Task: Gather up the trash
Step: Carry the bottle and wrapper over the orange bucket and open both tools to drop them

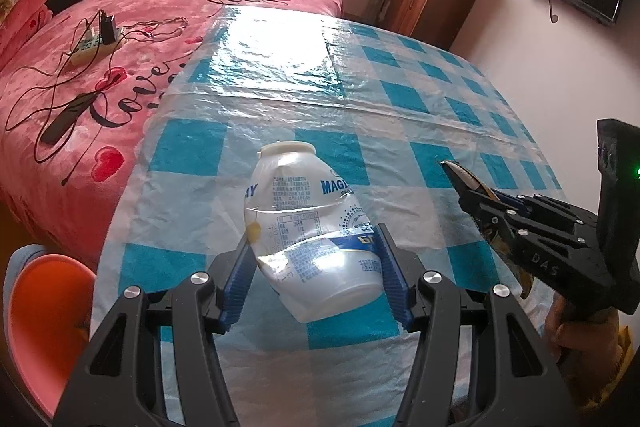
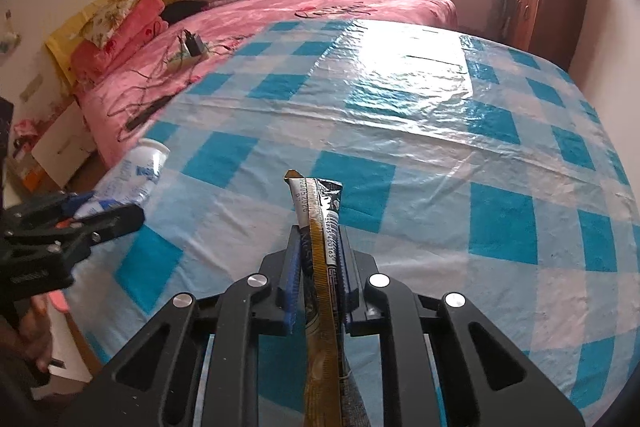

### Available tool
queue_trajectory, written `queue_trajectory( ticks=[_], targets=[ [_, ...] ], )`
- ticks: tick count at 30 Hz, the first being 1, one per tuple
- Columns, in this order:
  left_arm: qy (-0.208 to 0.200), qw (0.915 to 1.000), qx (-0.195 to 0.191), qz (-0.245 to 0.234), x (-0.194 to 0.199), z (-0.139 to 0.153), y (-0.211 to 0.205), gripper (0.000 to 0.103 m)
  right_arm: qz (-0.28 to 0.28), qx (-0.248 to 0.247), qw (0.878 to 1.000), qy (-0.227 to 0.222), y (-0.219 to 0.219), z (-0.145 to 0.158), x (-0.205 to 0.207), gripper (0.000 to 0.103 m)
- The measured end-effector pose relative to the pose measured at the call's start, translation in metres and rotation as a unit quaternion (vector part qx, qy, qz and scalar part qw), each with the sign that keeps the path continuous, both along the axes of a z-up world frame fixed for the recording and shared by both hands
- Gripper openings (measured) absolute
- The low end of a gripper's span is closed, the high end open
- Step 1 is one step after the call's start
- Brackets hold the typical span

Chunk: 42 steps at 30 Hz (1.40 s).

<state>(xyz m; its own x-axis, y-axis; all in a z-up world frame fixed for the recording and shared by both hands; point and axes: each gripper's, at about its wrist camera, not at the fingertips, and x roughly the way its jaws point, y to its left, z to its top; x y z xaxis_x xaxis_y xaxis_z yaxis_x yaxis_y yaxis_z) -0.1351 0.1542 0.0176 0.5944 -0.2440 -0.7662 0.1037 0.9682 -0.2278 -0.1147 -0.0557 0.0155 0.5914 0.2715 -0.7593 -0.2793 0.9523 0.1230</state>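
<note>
Currently left gripper [image 1: 316, 269] pinches crushed bottle [image 1: 310, 227]; right gripper [image 2: 320, 279] clamps flat wrapper [image 2: 320, 247], above checkered tablecloth [image 2: 440, 155].

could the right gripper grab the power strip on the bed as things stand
Probably not. The right gripper is already shut on a snack wrapper, and the power strip lies far off on the pink bed, beyond the checked table.

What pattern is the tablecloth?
Blue and white checks on the tablecloth, clearest in the right wrist view.
</note>
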Motion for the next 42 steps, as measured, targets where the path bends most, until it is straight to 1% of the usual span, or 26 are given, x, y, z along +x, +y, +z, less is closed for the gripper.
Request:
queue_trajectory(
  ticks=[6,11,17,23,31,34,37,42],
  targets=[
    [-0.014,0.9998,-0.002,0.015,-0.008,0.009,0.016,0.059,0.013,0.036,0.999,-0.005,0.012,0.022,-0.005,0.017],
    [-0.023,0.9990,0.000,0.038,-0.015,0.016,0.036,0.059,0.037,0.076,0.996,0.005,0.032,0.036,-0.006,0.017],
    [-0.026,0.9967,0.011,0.076,-0.030,0.019,0.068,0.059,0.085,0.114,0.990,0.023,0.073,0.045,-0.005,0.017],
    [-0.017,0.9925,0.024,0.118,-0.047,0.014,0.103,0.059,0.139,0.135,0.980,0.045,0.126,0.048,-0.006,0.017],
    [0.003,0.9846,0.035,0.171,-0.073,-0.001,0.152,0.059,0.214,0.140,0.963,0.081,0.206,0.040,-0.013,0.017],
    [0.015,0.9807,0.035,0.192,-0.081,-0.010,0.170,0.059,0.230,0.139,0.958,0.096,0.227,0.032,-0.013,0.017],
    [0.026,0.9769,0.034,0.210,-0.087,-0.020,0.186,0.059,0.244,0.142,0.952,0.121,0.250,0.018,-0.012,0.017],
    [0.042,0.9717,0.037,0.230,-0.095,-0.036,0.203,0.059,0.255,0.142,0.946,0.141,0.275,0.006,-0.014,0.017]
  ],
)
